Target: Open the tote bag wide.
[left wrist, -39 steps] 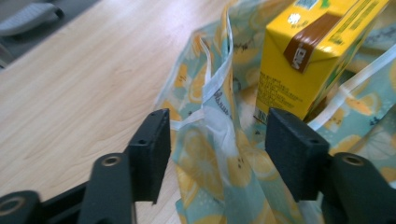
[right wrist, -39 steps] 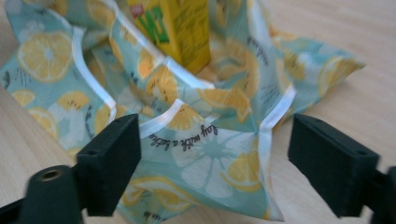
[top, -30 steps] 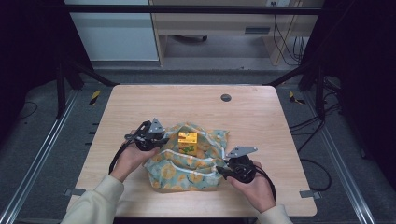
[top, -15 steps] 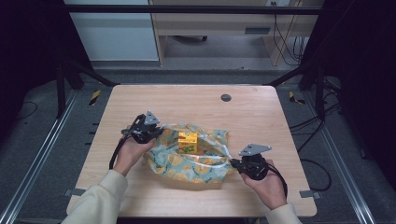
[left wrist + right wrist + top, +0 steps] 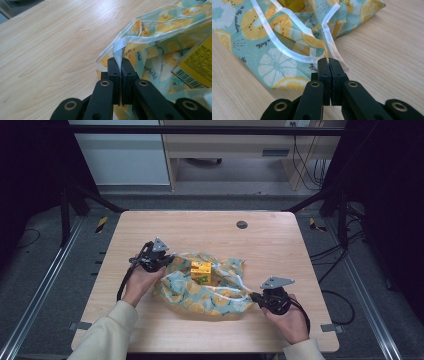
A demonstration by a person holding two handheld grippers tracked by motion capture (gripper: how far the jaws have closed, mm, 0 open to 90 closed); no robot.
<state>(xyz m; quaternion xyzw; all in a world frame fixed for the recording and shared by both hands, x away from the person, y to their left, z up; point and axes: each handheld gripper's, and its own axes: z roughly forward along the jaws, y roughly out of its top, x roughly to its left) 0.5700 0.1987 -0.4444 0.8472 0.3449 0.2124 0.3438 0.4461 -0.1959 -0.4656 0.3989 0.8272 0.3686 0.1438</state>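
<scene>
1. My left gripper [image 5: 118,61], left gripper view: jaws pressed together on the white-piped edge of the fruit-print bag [image 5: 150,47], pinching a fold of the rim where it stands up off the table
2. High view puts that left gripper [image 5: 167,259] at the bag's [image 5: 210,287] left end, grey plate on top, my left hand [image 5: 140,282] behind it, cable looping back beside the wrist
3. My right gripper [image 5: 328,61], right gripper view: jaws clamped together on the bag's [image 5: 269,45] piped edge, at a bunched corner of the fabric; the white piping [image 5: 287,53] curves away up and left from the pinch
4. High view: right gripper [image 5: 255,296] at the bag's right end, near the table's front edge, my right hand [image 5: 287,317] wrapped round it
5. Bag lies between the two grippers, just front of the table's [image 5: 280,250] middle, stretched left to right, mouth facing up and away from me
6. Yellow box [image 5: 201,271] sits upright in the bag's open mouth, closer to the left gripper than the right; in the left gripper view its barcoded side [image 5: 197,67] is just right of my jaws, not touching them
7. In the right gripper view a corner of the yellow box [image 5: 292,5] peeks out at the top edge, beyond the piping
8. Small dark round disc [image 5: 242,224] on the far side of the table, well apart from the bag
</scene>
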